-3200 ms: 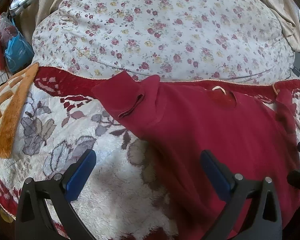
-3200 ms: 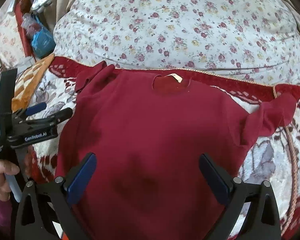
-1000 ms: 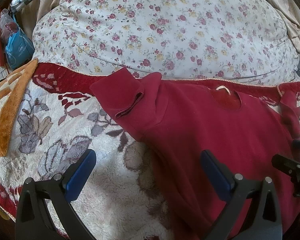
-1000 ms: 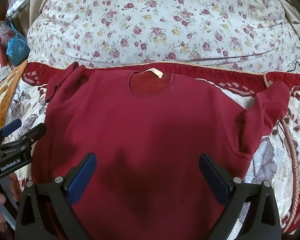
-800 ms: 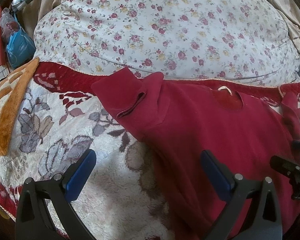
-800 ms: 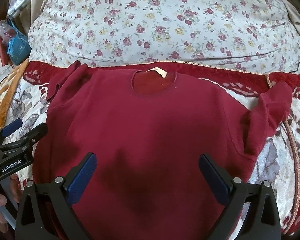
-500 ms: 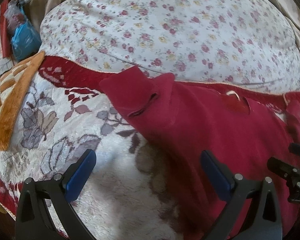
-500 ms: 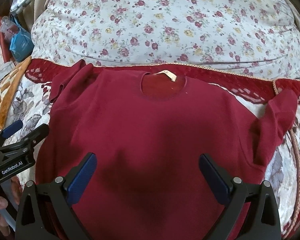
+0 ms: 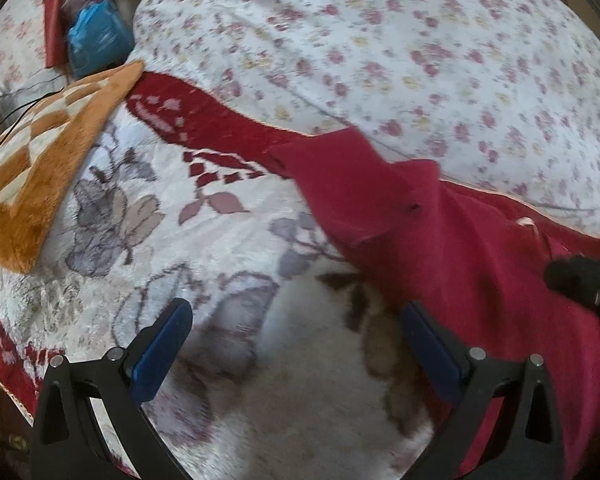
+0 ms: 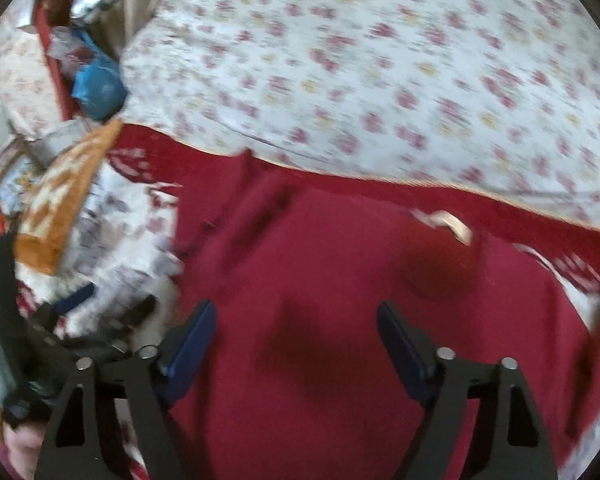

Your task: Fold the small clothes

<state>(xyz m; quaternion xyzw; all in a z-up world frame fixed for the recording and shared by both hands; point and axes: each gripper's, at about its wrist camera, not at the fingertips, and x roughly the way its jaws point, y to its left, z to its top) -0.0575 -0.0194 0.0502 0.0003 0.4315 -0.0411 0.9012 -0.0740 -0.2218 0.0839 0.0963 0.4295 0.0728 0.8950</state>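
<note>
Both grippers pointed steeply downward at the bed surface.

L gripper (image 9: 296,344): jaws spread wide, blue pads apart, nothing between them. It hung over the plush floral blanket (image 9: 148,240), just left of the red sweater (image 9: 480,280); its right finger sat at the sweater's side edge, contact not determinable.

R gripper (image 10: 296,340): jaws closing but pads not yet pressing on anything; only the flat sweater (image 10: 340,280) front lay beneath the gap. No cloth pinched.

Sweater lay spread front-up on the blanket, collar toward the floral pillow (image 10: 380,60).

L wrist view only: near sleeve (image 9: 348,184) bunched and folded over itself at the shoulder, cuff opening visible, lying on the blanket's red border just below the pillow (image 9: 380,40). R gripper's black tip showed at the frame's right edge, over the sweater body.

R wrist view only: pale neck label (image 10: 444,220) at the collar; far side of the sweater running toward the right edge of frame; L gripper (image 10: 100,304) at lower left over the blanket, with part of the person's hand (image 10: 20,452) below it.

Both views: orange checked mat (image 9: 40,152) at left, blue bag (image 9: 96,40) beyond it. R wrist picture heavily blurred, so fine detail was unreadable.
</note>
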